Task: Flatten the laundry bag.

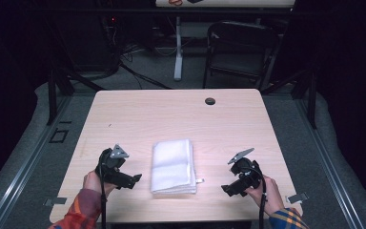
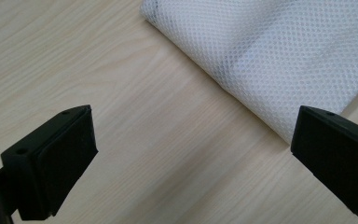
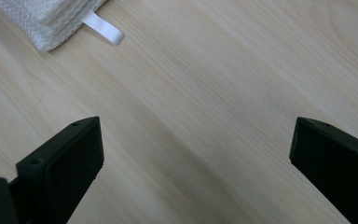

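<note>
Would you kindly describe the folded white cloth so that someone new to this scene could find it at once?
Start at the light wooden table and look to its near half, between the left gripper and the right gripper, both open. There the folded white cloth lies flat. Its mesh weave and the small white loop tag at one corner set it apart from the dark round grommet at the far edge.

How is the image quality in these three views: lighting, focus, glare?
High view: the table is evenly lit, the surroundings nearly black, and the folded white cloth is slightly overexposed. Left gripper view: the cloth's mesh weave is sharp, the jaws in the foreground soft. Right gripper view: wood grain clear, faint shadows by the jaws, no glare.
</note>
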{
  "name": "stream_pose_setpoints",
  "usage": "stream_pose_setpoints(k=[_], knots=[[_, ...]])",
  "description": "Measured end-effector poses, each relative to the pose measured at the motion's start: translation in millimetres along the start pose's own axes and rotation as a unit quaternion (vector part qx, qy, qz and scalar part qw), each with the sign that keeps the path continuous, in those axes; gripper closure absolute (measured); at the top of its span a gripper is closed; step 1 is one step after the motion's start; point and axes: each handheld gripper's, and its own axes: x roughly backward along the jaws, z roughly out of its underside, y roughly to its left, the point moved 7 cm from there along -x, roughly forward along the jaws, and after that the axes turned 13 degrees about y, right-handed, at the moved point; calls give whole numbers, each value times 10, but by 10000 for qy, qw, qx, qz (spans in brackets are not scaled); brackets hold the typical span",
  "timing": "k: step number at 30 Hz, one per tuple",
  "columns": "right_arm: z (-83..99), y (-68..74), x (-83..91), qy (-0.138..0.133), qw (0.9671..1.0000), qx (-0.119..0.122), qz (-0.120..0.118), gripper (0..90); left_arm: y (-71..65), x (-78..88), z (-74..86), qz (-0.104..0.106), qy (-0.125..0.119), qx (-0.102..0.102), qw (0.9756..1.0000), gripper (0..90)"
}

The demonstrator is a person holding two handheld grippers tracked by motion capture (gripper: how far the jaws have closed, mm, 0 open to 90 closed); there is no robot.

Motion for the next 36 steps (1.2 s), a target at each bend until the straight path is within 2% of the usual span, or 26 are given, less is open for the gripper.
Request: stream_pose_setpoints(k=[5,8,17,25,27,29,31,36], knots=[[16,-14,6,16,10000,-32,-76,31,-17,-6,0,35,5,-17,10000,0],[16,-30,15,75,10000,21,25,34,-31,8,3,54,-15,-7,10000,0],[18,-11,5,100,9999,25,-30,41,-87,34,-32,147,-81,-39,9999,0],[8,6,5,86,10000,23,-3,47,-163,26,-75,119,-96,-84,9998,22],[4,7,2,109,9999,26,6,49,-182,32,-96,152,-124,-142,9997,21],[-11,25,-3,-25,10000,-65,-25,54,-239,20,-129,219,-151,-197,9995,17],[-9,21,14,54,10000,8,-34,56,-286,12,-154,250,-147,-282,9992,14],[-3,7,10,100,9999,14,-20,60,-388,-3,-210,288,-182,-420,9985,27]])
